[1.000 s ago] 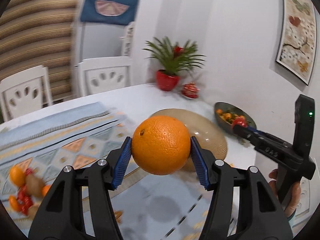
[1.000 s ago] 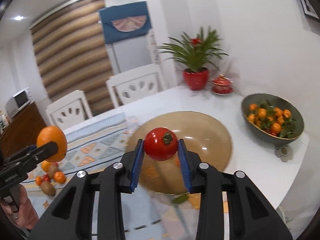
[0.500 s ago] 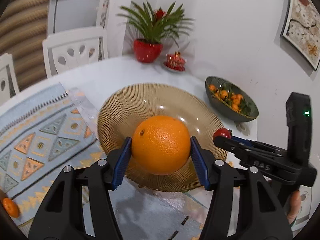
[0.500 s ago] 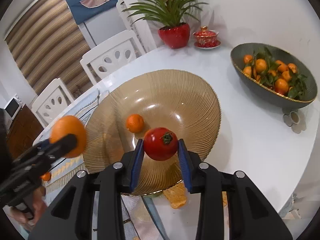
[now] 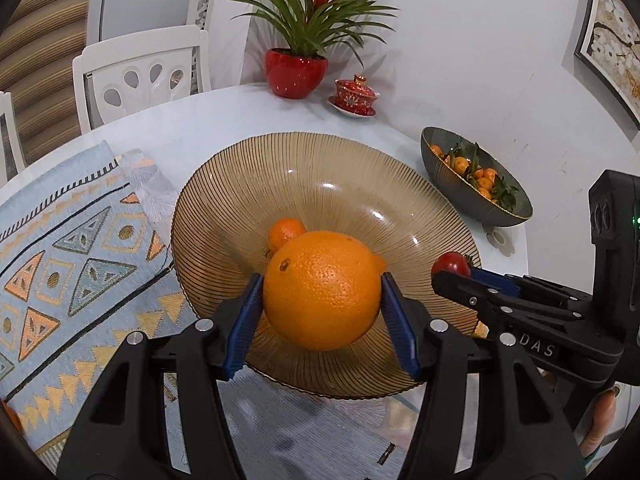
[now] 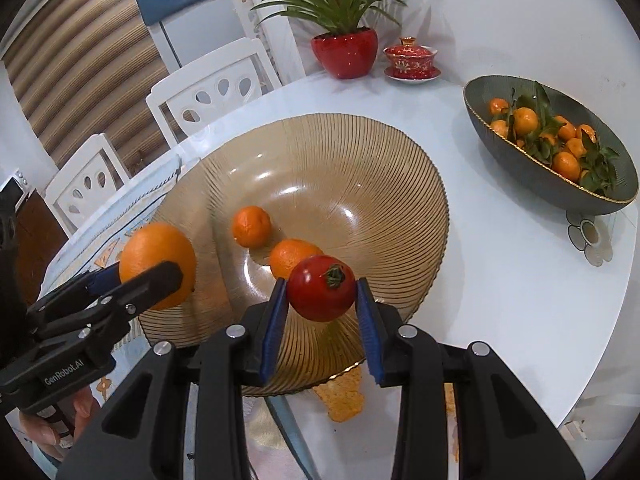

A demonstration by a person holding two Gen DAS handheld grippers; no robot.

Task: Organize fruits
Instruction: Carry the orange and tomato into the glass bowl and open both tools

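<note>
Here the large orange (image 5: 322, 290) half hides a tangerine (image 5: 285, 233)

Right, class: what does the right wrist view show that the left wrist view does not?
Only the right wrist view shows both small oranges, one and another, in the amber bowl. Only the left wrist view shows the wall picture. Both show the left claw shut on the big orange, the right claw shut on the red fruit, and the green bowl.
</note>
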